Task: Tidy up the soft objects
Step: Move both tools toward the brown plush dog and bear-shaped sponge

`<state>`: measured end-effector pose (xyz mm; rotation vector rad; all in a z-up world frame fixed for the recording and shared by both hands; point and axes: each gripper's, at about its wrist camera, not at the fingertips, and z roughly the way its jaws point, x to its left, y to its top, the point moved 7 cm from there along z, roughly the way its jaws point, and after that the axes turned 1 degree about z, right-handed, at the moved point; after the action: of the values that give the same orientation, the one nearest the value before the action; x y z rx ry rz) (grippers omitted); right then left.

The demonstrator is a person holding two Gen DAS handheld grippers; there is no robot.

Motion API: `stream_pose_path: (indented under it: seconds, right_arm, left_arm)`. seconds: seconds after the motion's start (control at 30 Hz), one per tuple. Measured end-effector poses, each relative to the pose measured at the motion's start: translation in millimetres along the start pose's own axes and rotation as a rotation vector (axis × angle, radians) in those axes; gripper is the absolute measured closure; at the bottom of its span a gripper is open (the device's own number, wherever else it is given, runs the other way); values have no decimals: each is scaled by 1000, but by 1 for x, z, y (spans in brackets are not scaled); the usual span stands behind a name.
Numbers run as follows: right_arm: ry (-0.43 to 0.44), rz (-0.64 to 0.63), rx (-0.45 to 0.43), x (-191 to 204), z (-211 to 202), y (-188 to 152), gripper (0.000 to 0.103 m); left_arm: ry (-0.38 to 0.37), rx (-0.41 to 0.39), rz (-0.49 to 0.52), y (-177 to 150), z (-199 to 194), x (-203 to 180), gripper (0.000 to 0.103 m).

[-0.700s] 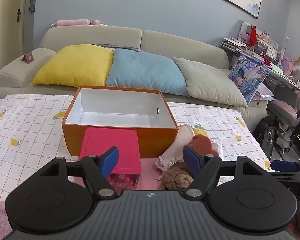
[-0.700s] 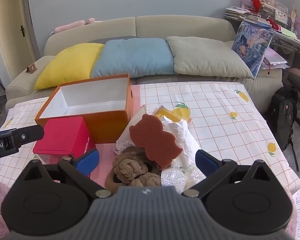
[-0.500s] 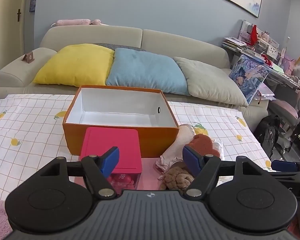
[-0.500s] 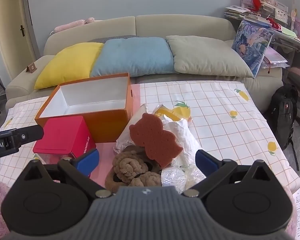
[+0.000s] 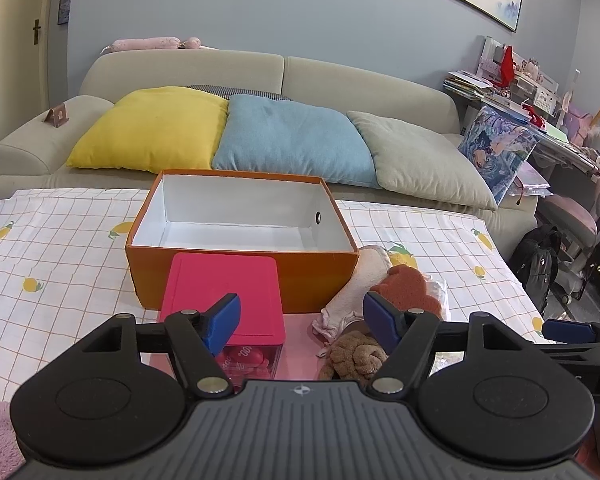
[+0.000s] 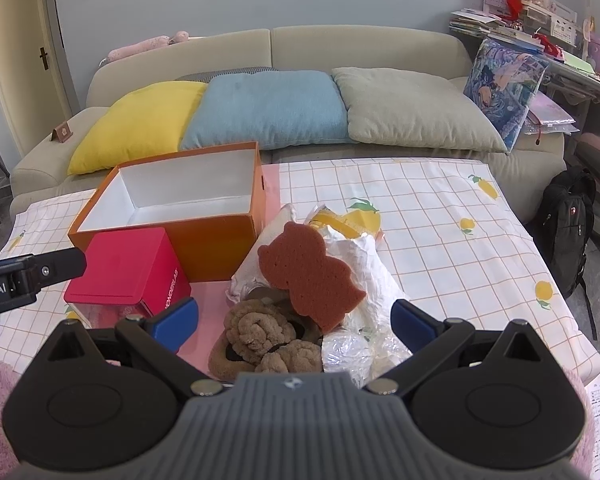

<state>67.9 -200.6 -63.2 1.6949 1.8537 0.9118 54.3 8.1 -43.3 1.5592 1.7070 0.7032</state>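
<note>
The left gripper [image 5: 301,316] stands wide, its blue pads apart with nothing pressed between them. It hangs above the near edge of the worktop [image 5: 56,248], which is covered with a white checked cloth with lemon prints. The right gripper [image 6: 295,320] is also wide and holds nothing; it hangs above a heap of soft things.

In this heap, a brown sponge [image 6: 310,274] shaped like a bear leans on crumpled white wrapping [image 6: 366,264]. Just in front of it lies a fluffy brown plush piece [image 6: 260,334], close to the right gripper's pads. A pale pink towel [image 5: 358,284] lies rolled beside the sponge and touches the right corner of the orange box.

The orange box [image 5: 240,276] has a white inside and stands open toward the middle of the worktop; nothing lies in it. A red box [image 5: 222,296] with a clear lower part stands just in front of it, at the left of the heap.

Behind the worktop is a beige sofa [image 5: 340,80] with a yellow cushion [image 5: 152,128], a blue cushion [image 5: 292,140] and a grey cushion [image 5: 420,160] side by side.
</note>
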Motion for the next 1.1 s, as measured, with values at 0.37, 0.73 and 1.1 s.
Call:
stream_pose_path:
  seconds: [0.37,0.73,1.1]
  right_arm:
    - [-28,-23,-12,-2,4,0,3]
    - [-45,-30,7,-3,5,-1,3]
    - [-43,-34,-3,-2,7,0,3]
  left_arm:
    - [-6,7,0,-2,0,-2,21]
    - [-14,18,1,-2,-1,-4,21]
    - [-18,22,0,-3,0,-5,22]
